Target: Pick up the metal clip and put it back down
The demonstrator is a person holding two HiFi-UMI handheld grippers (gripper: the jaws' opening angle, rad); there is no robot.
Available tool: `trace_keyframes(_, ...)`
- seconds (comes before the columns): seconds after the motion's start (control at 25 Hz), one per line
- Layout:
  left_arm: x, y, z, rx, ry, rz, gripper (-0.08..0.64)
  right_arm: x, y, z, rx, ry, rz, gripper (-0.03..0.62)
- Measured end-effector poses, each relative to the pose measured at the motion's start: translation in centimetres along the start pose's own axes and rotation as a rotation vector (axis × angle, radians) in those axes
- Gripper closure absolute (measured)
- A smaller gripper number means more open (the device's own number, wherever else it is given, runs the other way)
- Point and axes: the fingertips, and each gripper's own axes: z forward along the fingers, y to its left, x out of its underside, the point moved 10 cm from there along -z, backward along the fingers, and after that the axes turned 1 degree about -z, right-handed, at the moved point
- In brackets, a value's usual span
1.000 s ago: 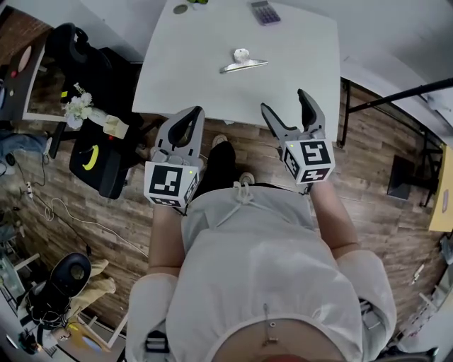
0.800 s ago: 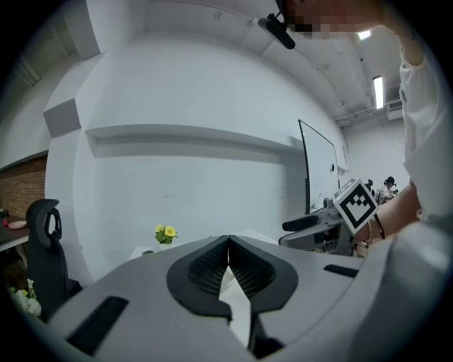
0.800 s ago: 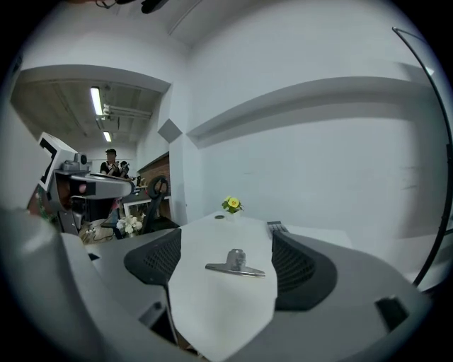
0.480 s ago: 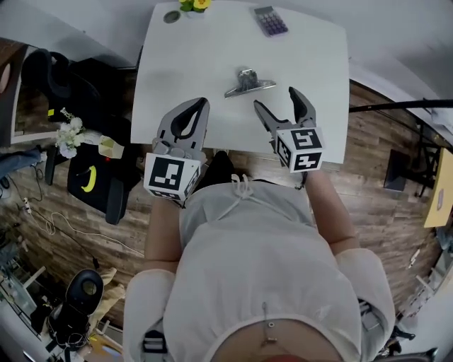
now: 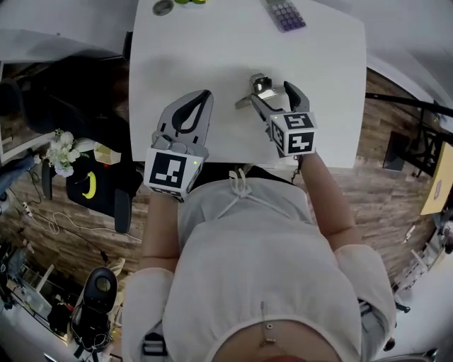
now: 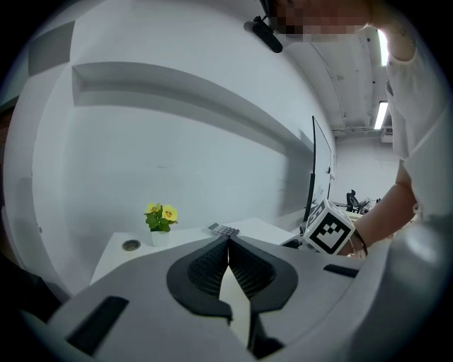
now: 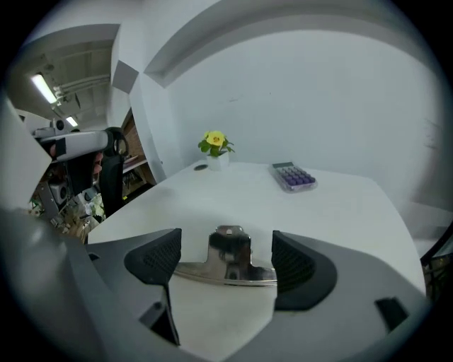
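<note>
The right hand-held gripper (image 5: 273, 95) straddles the metal clip (image 7: 228, 256) on a white tabletop (image 5: 198, 49).
Its jaws stand wide apart, gripping nothing; the left hand-held gripper (image 6: 228, 244) hovers pressed closed and empty.

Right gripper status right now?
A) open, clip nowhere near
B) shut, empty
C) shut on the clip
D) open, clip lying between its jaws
D: the right gripper has its jaws apart, with the metal clip lying on the table between them.

An office: white desk (image 5: 212, 49), calculator (image 5: 285, 14), monitor (image 6: 313, 173), ceiling strip lights (image 6: 383, 113).
</note>
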Motion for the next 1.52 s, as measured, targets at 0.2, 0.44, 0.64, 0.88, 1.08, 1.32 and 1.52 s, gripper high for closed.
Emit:
trace_keyframes(0.2, 1.1, 2.9, 1.7, 0.018, 0.069, -0.039, 0.541, 0.6, -0.2, 3.6, 0.015, 0.091, 0.045, 0.198)
trace_keyframes(0.44, 1.6, 4.8, 2.9, 0.055, 0.065, -0.041, 0.541, 0.5, 0.6, 5.4, 0.082, 0.163, 0.034, 0.24)
trace_keyframes(0.64, 1.5, 5.5, 3.5, 0.081, 0.083, -0.045, 0.541, 0.7, 0.5, 5.8, 0.16, 0.222, 0.031, 0.29)
trace_keyframes(0.88, 0.9, 5.4, 3.7, 0.083, 0.055, -0.033, 0.541, 0.5, 0.3, 5.6, 0.16, 0.244, 0.04, 0.296)
trace_keyframes(1.08, 0.3, 5.1, 3.2, 0.08, 0.039, -0.016, 0.541, 0.1, 0.1, 4.6, 0.167, 0.194, 0.066, 0.298)
trace_keyframes(1.32, -1.5, 3.9, 2.5, 0.077, 0.016, 0.013, 0.541, -2.1, -0.2, 1.3, 0.179, 0.058, 0.052, 0.298)
trace_keyframes(1.52, -4.1, 1.7, 1.9, 0.069, -0.034, 0.063, 0.541, -4.5, -1.0, -3.4, 0.173, -0.111, 0.035, 0.298)
